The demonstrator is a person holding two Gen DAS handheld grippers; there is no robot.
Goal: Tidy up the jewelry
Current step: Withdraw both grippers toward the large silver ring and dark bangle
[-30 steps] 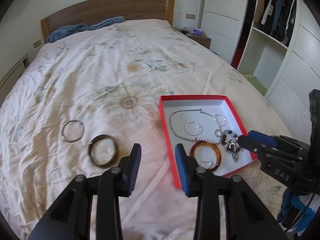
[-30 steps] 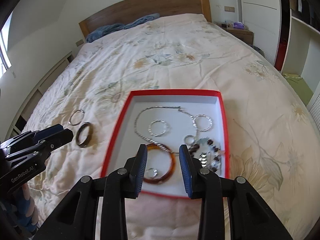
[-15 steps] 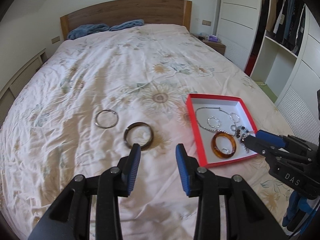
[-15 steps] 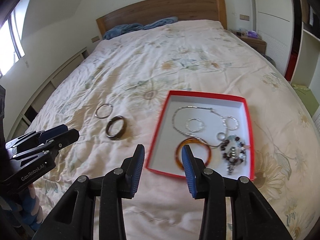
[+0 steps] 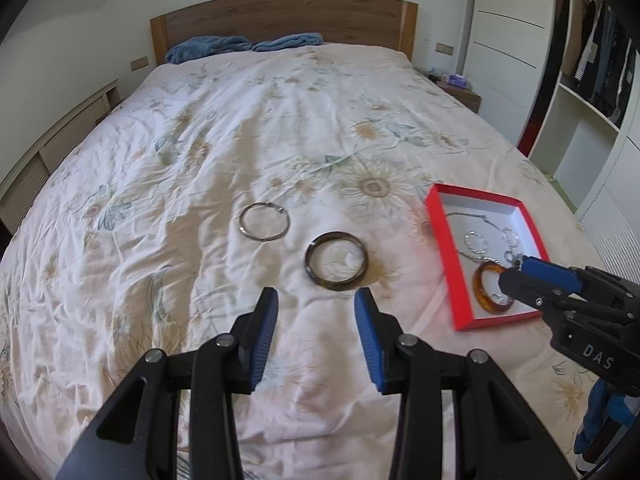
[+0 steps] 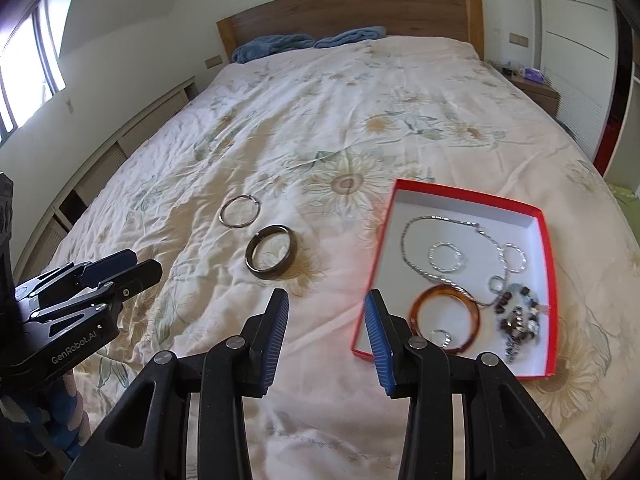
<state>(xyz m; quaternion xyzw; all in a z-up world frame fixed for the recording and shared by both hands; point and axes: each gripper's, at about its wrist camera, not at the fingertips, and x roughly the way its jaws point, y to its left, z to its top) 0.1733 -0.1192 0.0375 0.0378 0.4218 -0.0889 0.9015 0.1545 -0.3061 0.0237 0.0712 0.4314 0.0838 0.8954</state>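
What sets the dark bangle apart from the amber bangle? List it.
Colour: the dark bangle is deep brown, nearly black; the amber bangle is translucent orange.
Place: the dark bangle lies on the bedspread, outside the red box; the amber bangle lies inside it.
Company: the dark bangle lies alone; the amber bangle rings a small silver ring and overlaps a chain.
Both lie flat, ungripped.

Floral bed (image 5: 280,120): two bangles (image 5: 337,255), red tray (image 5: 444,256).
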